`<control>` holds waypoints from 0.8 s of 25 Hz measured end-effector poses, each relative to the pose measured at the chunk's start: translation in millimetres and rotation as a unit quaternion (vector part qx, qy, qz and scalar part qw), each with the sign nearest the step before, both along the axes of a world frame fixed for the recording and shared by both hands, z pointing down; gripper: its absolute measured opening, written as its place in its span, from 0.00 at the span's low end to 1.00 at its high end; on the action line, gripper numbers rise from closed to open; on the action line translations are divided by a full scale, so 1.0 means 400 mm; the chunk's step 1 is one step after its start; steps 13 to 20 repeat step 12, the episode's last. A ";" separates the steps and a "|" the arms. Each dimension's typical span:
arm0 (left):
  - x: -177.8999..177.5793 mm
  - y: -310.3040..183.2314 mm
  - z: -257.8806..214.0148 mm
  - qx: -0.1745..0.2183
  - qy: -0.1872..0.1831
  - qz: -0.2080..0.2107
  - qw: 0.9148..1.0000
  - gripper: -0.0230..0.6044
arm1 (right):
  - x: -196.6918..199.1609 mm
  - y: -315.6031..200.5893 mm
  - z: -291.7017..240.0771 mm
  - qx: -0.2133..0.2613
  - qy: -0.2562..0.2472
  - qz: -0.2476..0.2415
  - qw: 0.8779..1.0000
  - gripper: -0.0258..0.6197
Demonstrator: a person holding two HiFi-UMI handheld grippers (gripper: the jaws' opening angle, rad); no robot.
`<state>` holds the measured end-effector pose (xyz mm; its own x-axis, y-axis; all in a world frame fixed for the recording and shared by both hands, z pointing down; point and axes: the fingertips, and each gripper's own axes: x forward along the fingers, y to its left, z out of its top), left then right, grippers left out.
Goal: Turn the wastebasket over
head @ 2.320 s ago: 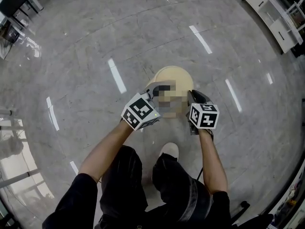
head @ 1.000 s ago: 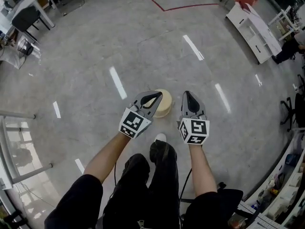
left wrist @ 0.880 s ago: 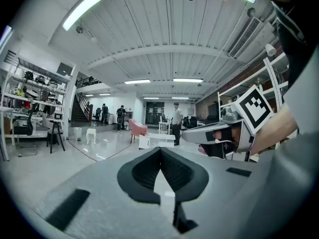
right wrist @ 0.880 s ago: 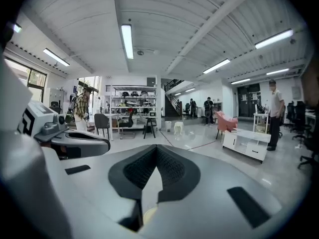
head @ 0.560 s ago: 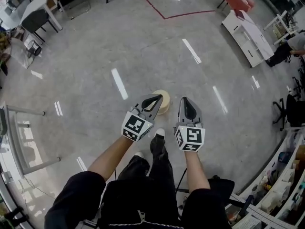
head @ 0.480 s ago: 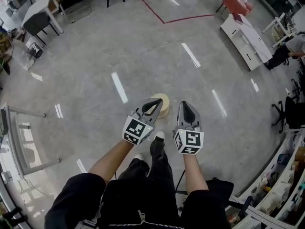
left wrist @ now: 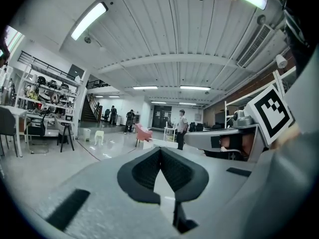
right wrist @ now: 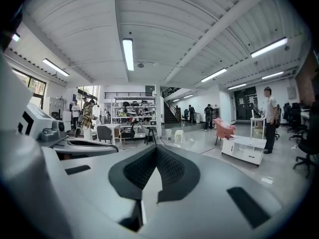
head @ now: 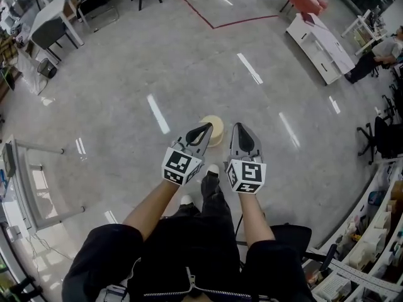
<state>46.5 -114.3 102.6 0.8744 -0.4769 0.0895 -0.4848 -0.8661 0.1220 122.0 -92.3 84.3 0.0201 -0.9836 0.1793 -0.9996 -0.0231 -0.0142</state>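
While both of my grippers are held up and point level across the room, the wastebasket [head: 216, 129] stands on the floor [head: 126, 74] well below them, just ahead of my shoes [head: 213, 168]. From the head view it shows as a round cream disc, so its long axis runs straight up and I look down on one end. I judge that end to be closed, though I cannot be sure. The left gripper [head: 204, 128] overlaps the basket's left edge in that view, and the right gripper [head: 240, 131] lies just beside its right edge, so the basket sits between the two, a shade nearer the left. Neither gripper view shows it at all. Both look out over the hall, so the jaws would have to tip steeply down and drop to reach it. The left jaws [left wrist: 160, 150] are clenched with nothing in them, and so are the right [right wrist: 156, 148]. Bare floor surrounds the basket on every side. The white cabinet [head: 321, 39], the desk [head: 53, 11] and the table frame [head: 28, 181] all stand well apart, so my own feet are the only thing close enough to get in the way.
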 end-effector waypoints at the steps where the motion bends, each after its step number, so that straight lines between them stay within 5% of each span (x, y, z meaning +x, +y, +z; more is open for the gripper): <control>1: -0.001 0.008 -0.002 0.000 -0.002 0.001 1.000 0.05 | -0.002 0.008 -0.002 0.000 0.001 -0.001 1.000 0.05; 20: -0.041 0.018 -0.041 0.013 -0.006 0.002 1.000 0.05 | -0.030 0.033 -0.010 -0.001 0.000 0.001 1.000 0.05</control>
